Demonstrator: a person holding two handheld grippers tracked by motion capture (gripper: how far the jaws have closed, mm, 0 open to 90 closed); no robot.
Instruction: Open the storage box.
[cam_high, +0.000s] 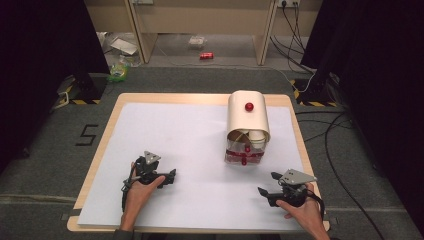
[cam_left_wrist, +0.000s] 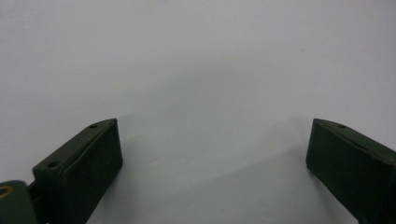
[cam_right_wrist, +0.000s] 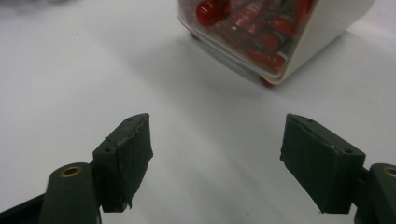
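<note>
Jaws wide, empty; right gripper (cam_right_wrist: 217, 154) faces bread box (cam_high: 248, 127); white mat (cam_high: 190, 150) bare between.

Cream bread-bin-style box (cam_high: 248, 120) with a rounded roll-top, upright on the white sheet (cam_high: 190, 150), right of centre toward the far side of the desk (cam_high: 107, 125). Red round knob (cam_high: 249, 106) on its curved lid. Lid rolled up; the near front shows a clear panel with red parts (cam_high: 244, 155) low down and pale curved shapes inside behind it. In the right gripper view the box (cam_right_wrist: 327, 23) sits at the far right, tilted in frame, its red contents (cam_right_wrist: 261, 28) blurred behind the clear front.
</note>
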